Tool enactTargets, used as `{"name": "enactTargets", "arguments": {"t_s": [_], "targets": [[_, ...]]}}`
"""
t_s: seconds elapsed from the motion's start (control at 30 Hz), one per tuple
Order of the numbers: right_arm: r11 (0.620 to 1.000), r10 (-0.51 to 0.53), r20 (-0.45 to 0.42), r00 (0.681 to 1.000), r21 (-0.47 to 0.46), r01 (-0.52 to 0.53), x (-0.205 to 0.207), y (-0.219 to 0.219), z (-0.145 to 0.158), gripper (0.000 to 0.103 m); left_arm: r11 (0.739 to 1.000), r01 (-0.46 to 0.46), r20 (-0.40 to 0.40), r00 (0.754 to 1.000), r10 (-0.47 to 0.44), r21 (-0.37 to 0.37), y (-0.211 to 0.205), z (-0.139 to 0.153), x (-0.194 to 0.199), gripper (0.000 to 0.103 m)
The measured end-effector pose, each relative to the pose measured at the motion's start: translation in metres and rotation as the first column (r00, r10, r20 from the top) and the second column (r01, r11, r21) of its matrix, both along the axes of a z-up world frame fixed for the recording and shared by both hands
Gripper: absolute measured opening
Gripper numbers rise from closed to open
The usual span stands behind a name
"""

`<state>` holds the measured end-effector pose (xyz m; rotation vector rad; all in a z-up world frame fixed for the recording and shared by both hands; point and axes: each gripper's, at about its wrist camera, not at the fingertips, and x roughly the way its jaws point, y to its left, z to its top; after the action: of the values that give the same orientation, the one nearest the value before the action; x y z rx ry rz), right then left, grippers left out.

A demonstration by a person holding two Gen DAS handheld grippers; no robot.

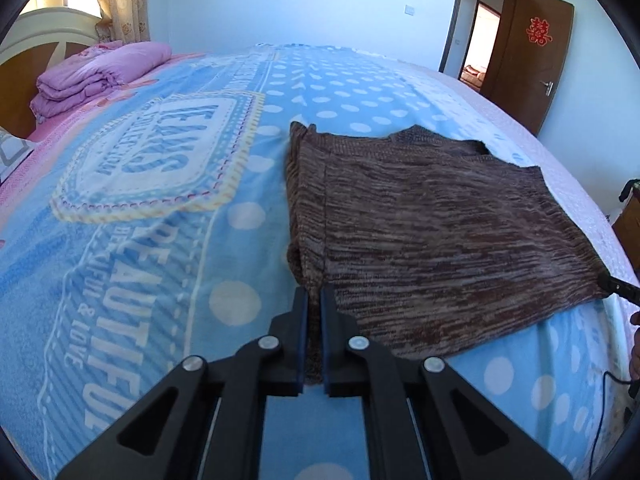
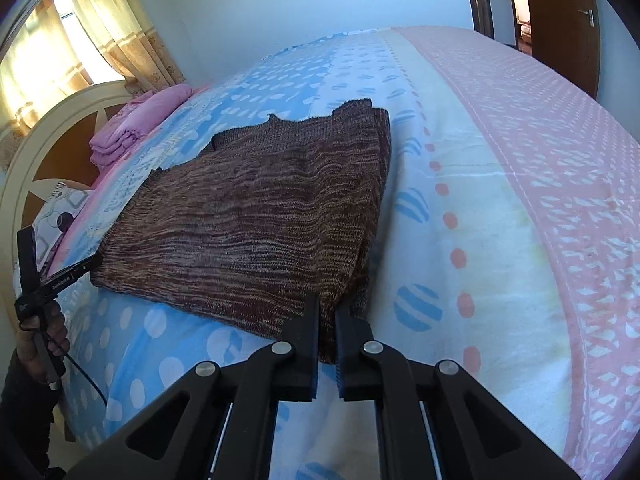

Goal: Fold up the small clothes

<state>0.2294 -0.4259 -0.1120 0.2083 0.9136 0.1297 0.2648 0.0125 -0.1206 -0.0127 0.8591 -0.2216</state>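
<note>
A brown knitted sweater [image 1: 432, 224] lies on the bed with its sides folded in. My left gripper [image 1: 315, 296] is shut on the sweater's near left corner. My right gripper [image 2: 327, 305] is shut on the near right corner of the sweater [image 2: 256, 216]. The right gripper's tip [image 1: 618, 289] shows at the sweater's right corner in the left wrist view. The left gripper [image 2: 86, 266] shows at the left corner in the right wrist view. The near hem is stretched between the two grippers, slightly above the bed.
The bed is covered by a blue dotted blanket [image 1: 160, 240] and a pink patterned blanket [image 2: 560, 200]. A folded pink quilt [image 1: 100, 76] lies by the headboard [image 2: 44, 160]. A brown door [image 1: 536, 60] stands open at the far right. A cable [image 2: 86, 380] hangs from the left gripper.
</note>
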Motion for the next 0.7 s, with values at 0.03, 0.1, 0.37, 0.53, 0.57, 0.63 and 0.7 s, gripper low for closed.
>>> {"name": "enactTargets", "arguments": {"t_s": [0.03, 0.1, 0.37, 0.53, 0.57, 0.63, 0.7], "targets": [[1.000, -0.001, -0.011, 1.000, -0.003, 0.001, 0.001, 0.000, -0.004, 0.006, 1.000, 0.000, -0.004, 1.000, 0.000, 0.004, 0.000, -0.002, -0.001, 0.003], [1.000, -0.010, -0.036, 0.999, 0.005, 0.010, 0.004, -0.004, -0.015, 0.006, 1.000, -0.004, -0.005, 1.000, 0.004, 0.019, 0.001, -0.007, 0.000, 0.003], [0.994, -0.067, -0.023, 0.997, -0.089, 0.065, 0.000, -0.001, 0.006, 0.028, 0.997, -0.012, 0.040, 0.999, 0.009, 0.078, 0.000, -0.001, -0.008, 0.012], [0.986, -0.013, 0.091, 0.996, -0.162, 0.028, 0.010, 0.041, 0.040, 0.043, 0.987, -0.071, 0.142, 0.989, 0.051, 0.144, -0.006, 0.012, -0.019, 0.053], [0.988, 0.025, 0.094, 0.995, -0.154, -0.010, 0.017, 0.055, 0.042, 0.043, 0.986, -0.078, 0.161, 0.986, 0.054, 0.147, -0.010, 0.014, -0.019, 0.054], [0.986, 0.113, 0.109, 0.988, -0.137, -0.098, 0.030, 0.086, 0.041, 0.043, 0.988, -0.071, 0.155, 0.987, 0.050, 0.137, -0.017, 0.014, -0.014, 0.055], [0.976, 0.193, 0.081, 0.978, -0.113, -0.184, 0.046, 0.119, 0.030, 0.043, 0.986, -0.072, 0.138, 0.989, 0.051, 0.150, -0.023, 0.007, -0.008, 0.055]]}}
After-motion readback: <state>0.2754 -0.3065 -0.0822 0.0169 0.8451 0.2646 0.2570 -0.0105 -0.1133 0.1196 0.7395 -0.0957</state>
